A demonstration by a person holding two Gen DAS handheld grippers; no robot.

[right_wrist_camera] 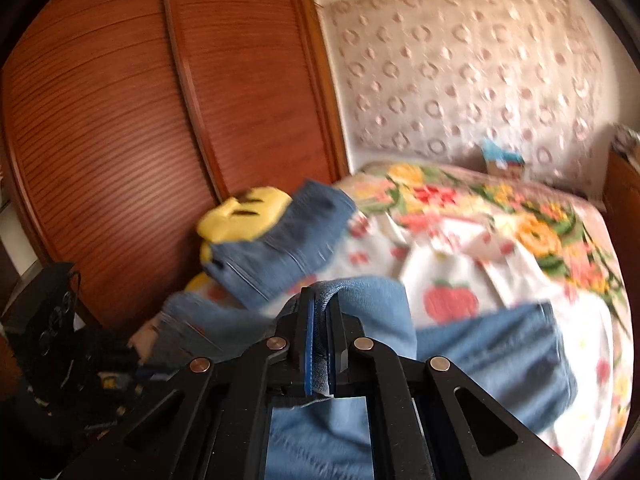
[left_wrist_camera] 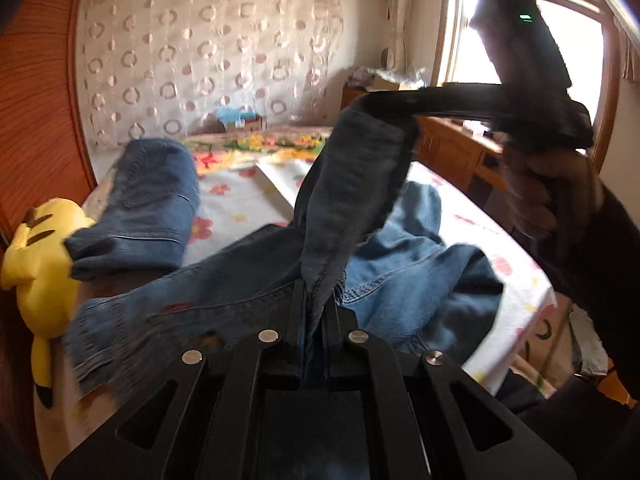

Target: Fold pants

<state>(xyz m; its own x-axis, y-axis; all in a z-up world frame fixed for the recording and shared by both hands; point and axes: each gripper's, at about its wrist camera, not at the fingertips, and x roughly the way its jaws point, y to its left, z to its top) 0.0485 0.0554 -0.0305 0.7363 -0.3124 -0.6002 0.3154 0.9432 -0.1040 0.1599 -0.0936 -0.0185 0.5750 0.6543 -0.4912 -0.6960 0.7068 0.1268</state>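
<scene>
Blue jeans (left_wrist_camera: 404,280) lie crumpled on the floral bed sheet (left_wrist_camera: 240,196). At the bottom of the left wrist view my left gripper (left_wrist_camera: 316,300) is shut on a frayed denim edge. From there a strip of denim (left_wrist_camera: 352,184) rises to my right gripper (left_wrist_camera: 372,106), which a hand (left_wrist_camera: 548,196) holds up at the right. In the right wrist view the right gripper (right_wrist_camera: 318,308) is shut on a fold of the jeans, and the light denim (right_wrist_camera: 492,356) hangs down onto the bed below it.
A second, darker pair of pants (left_wrist_camera: 152,200) lies folded at the bed's left side beside a yellow plush toy (left_wrist_camera: 36,264). A wooden wardrobe (right_wrist_camera: 120,120) stands along the left. A wooden cabinet (left_wrist_camera: 452,148) and a window (left_wrist_camera: 568,40) are on the right. A black bag (right_wrist_camera: 52,320) sits on the floor.
</scene>
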